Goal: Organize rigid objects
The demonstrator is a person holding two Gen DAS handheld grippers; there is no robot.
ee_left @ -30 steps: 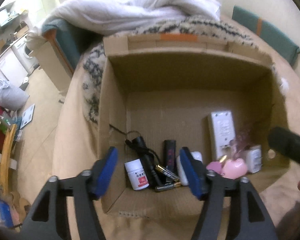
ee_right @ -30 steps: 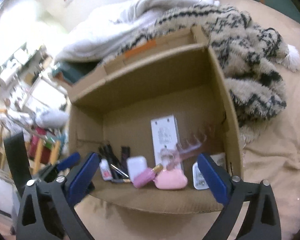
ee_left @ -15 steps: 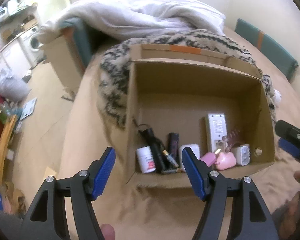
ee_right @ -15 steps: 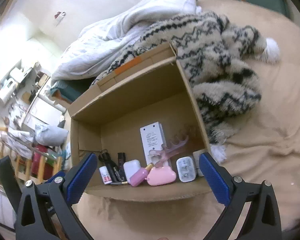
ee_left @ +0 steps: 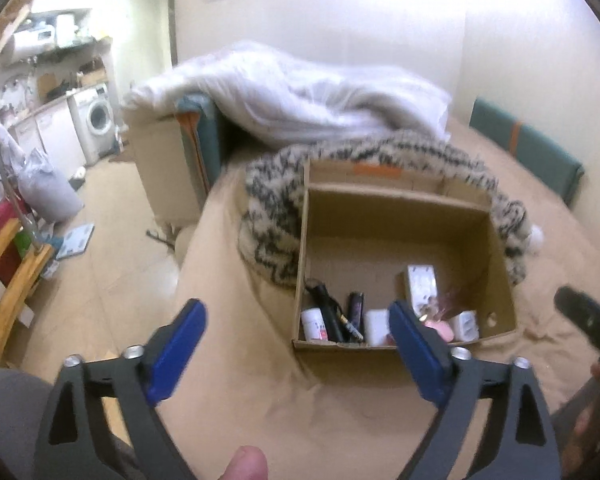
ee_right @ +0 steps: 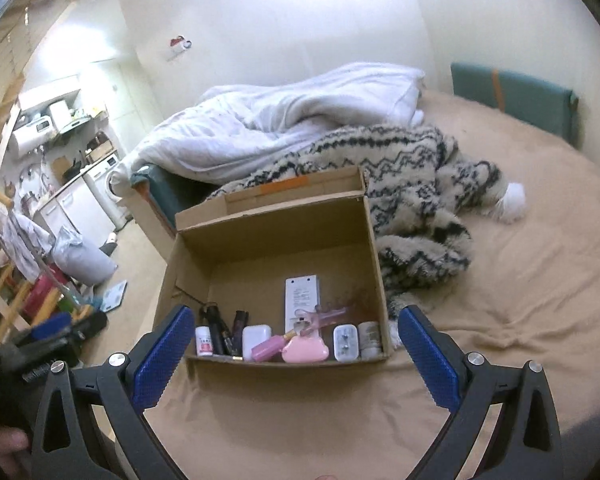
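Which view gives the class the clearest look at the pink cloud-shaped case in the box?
The right wrist view: the pink cloud-shaped case lies unobstructed against the cardboard box's near wall. In the left wrist view only a sliver shows past a blue pad.

Both grippers backed off the box
Left gripper point(ee_left: 296, 358) and right gripper point(ee_right: 296, 354) withdrawn, raised; cardboard box point(ee_right: 374, 256) now farther; left jaws opening, empty

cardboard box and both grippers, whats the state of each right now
Brown cardboard box: open on top, flaps up, small items lined along its near wall.
Left gripper: jaws opening, nothing between them.
Right gripper: open, empty.
White rectangular remote: lying flat in the box.
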